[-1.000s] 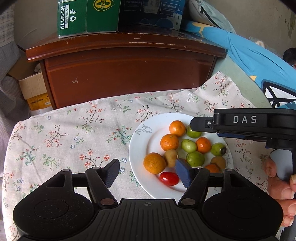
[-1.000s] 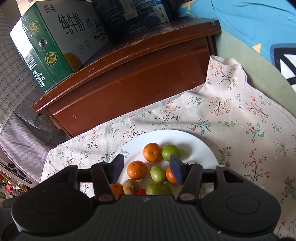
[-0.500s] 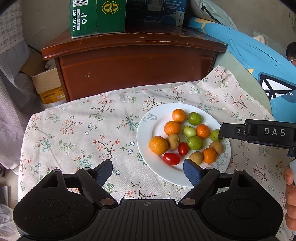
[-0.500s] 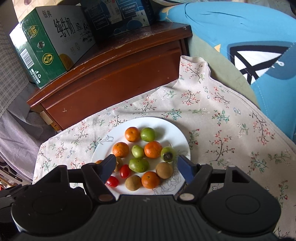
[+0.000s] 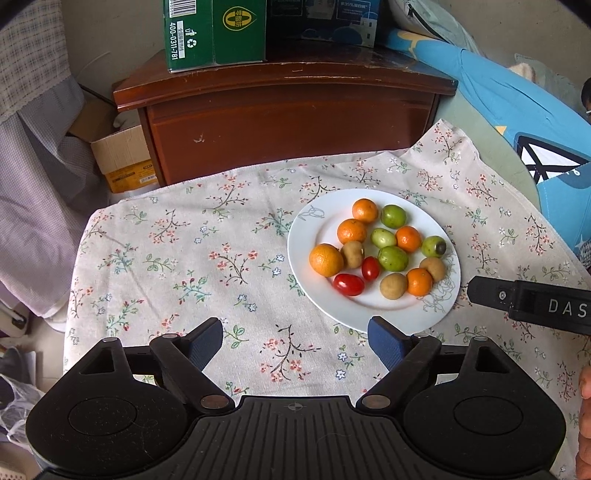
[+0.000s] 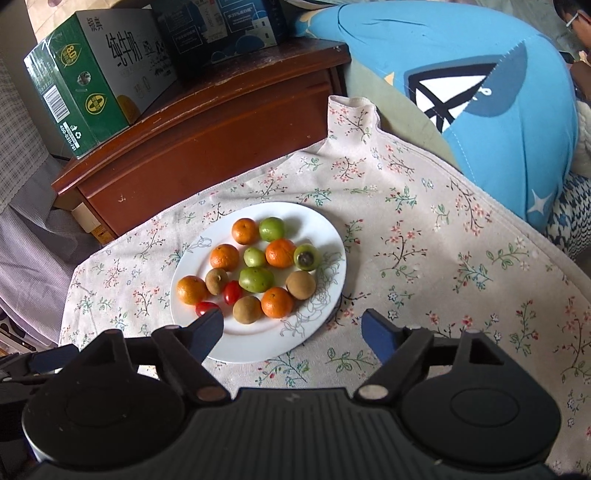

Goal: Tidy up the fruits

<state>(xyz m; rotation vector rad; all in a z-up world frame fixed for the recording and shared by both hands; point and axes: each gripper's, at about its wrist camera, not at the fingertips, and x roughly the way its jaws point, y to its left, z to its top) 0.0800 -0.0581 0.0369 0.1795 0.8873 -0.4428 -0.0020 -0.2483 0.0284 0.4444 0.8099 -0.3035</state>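
A white plate (image 5: 314, 225) (image 6: 258, 347) lies on a floral cloth and carries several small oranges (image 5: 325, 259) (image 6: 277, 302), green fruits (image 5: 393, 257) (image 6: 256, 278), brown fruits (image 5: 392, 286) (image 6: 246, 309) and two cherry tomatoes (image 5: 348, 284) (image 6: 232, 291). My left gripper (image 5: 294, 328) hangs open over the cloth, short of the plate's near edge, with nothing between its fingers. My right gripper (image 6: 291, 318) hovers above the plate's near rim. Its jaws are opening and hold nothing. The black bar marked DAS (image 5: 532, 304) at the right of the left wrist view is part of the right gripper.
The floral cloth (image 5: 184, 258) covers a small table. Behind it stands a dark wooden cabinet (image 5: 295, 110) with a green carton (image 5: 214, 33) on top. A blue cushion (image 6: 498, 92) lies at the right, and a cardboard box (image 5: 122, 158) sits on the floor at the left.
Both grippers have drawn back from the plate and risen a little, and their jaws have spread wider. The fruits on the plate have not moved.
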